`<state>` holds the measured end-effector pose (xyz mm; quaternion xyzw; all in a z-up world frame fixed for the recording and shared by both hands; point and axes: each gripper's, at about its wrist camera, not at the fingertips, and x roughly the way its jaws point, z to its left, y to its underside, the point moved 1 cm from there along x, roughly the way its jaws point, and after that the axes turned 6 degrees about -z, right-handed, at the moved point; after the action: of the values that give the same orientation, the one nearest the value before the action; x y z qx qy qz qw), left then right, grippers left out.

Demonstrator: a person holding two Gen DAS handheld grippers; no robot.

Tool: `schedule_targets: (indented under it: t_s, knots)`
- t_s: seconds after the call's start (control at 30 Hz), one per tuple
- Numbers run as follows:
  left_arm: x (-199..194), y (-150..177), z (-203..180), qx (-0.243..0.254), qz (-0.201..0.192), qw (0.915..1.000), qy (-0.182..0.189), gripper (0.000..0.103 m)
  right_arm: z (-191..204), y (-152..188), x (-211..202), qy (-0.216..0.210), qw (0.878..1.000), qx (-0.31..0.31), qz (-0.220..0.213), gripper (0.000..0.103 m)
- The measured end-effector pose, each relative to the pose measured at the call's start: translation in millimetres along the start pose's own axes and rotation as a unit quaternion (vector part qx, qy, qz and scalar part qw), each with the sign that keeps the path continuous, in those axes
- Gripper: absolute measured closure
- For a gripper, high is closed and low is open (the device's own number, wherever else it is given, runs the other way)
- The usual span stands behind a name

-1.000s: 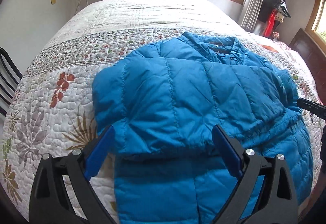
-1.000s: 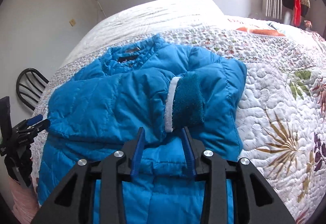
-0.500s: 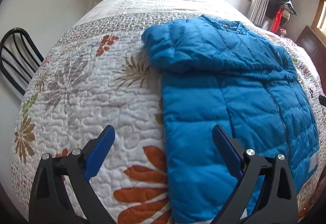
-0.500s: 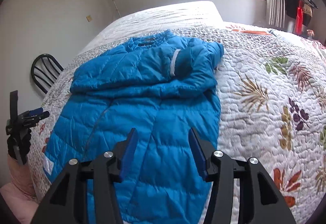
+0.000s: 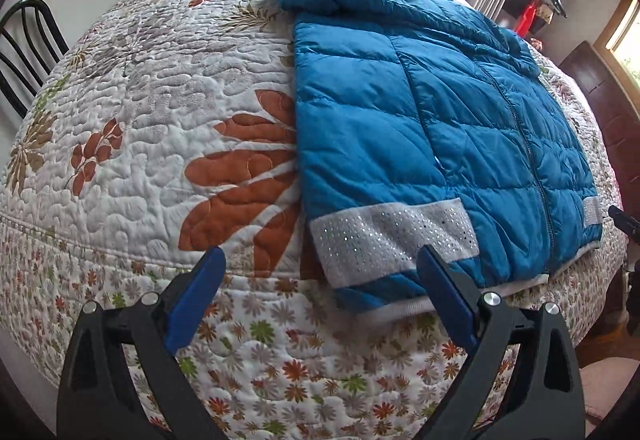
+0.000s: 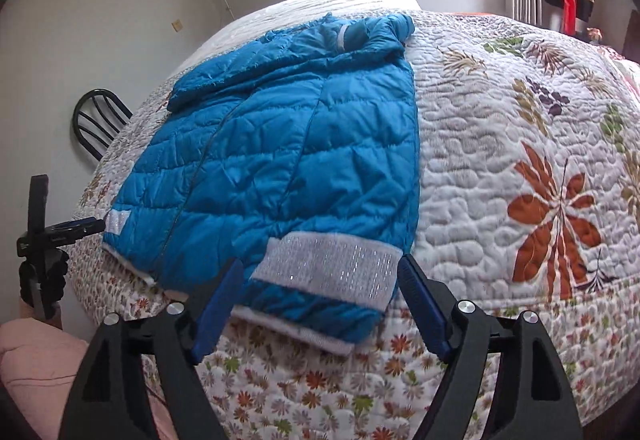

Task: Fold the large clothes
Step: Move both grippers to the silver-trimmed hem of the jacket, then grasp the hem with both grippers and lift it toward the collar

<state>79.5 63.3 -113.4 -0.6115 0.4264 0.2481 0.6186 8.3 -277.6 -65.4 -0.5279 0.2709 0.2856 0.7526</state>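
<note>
A blue quilted puffer jacket (image 5: 440,112) lies flat on the bed, front up, zipper closed, both sleeves folded across its chest. A white sparkly band (image 5: 384,240) marks each hem corner. The jacket also shows in the right wrist view (image 6: 288,168). My left gripper (image 5: 320,276) is open and empty, just in front of the jacket's left hem corner at the bed's near edge. My right gripper (image 6: 320,280) is open and empty, its jaws on either side of the right hem corner's white band (image 6: 332,268), not touching it.
The bed is covered by a white floral quilt (image 5: 160,120). A black chair (image 5: 24,40) stands at the bed's left side. Dark wooden furniture (image 5: 600,100) stands to the right. Pink fabric (image 6: 36,364) lies low at the left of the right wrist view.
Both grippers have drawn back from the folded sleeves to the jacket's hem at the bed's near edge. The right gripper, nearly shut a second ago, has opened wide.
</note>
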Motion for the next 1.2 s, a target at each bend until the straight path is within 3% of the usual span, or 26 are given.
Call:
schedule_targets:
  t_s: [0.2,0.33,0.43,0.5,0.7,0.87,1.1,1.2]
  knots:
    - [15.2,6.1,-5.2,-0.019,0.021,0.9987,0.043,0.008,-12.8,14.6,15.7,-0.025,0.999,0.04,0.024,0.022]
    - [20.9,5.3,-10.9,-0.02,0.022,0.9985,0.046,0.007,-17.7,15.7,31.5,-0.041,0.997,0.057,0.034,0.022]
    - [19.9,5.1,-14.0,-0.025,0.028,0.9968,0.071,0.009,-19.6,13.3,33.8,-0.048,0.997,0.061,0.03,0.029]
    - [20.9,4.7,-18.0,-0.023,0.031,0.9957,0.084,0.02,-20.9,12.8,35.7,-0.052,0.996,0.064,0.031,0.032]
    - [21.9,5.0,-23.6,-0.024,0.032,0.9945,0.097,0.039,-27.5,15.4,33.9,-0.055,0.996,0.072,0.025,0.053]
    - [20.5,5.0,-21.7,-0.039,0.034,0.9922,0.113,0.048,-22.7,15.5,31.8,-0.052,0.997,0.06,0.017,0.064]
    - [24.6,4.2,-9.6,-0.074,0.034,0.9872,0.137,0.076,-25.7,13.9,32.0,-0.069,0.995,0.066,0.009,0.088]
    - [15.2,4.4,-9.7,-0.074,0.014,0.987,0.142,0.087,-21.1,11.8,20.8,-0.073,0.996,0.056,-0.009,0.091]
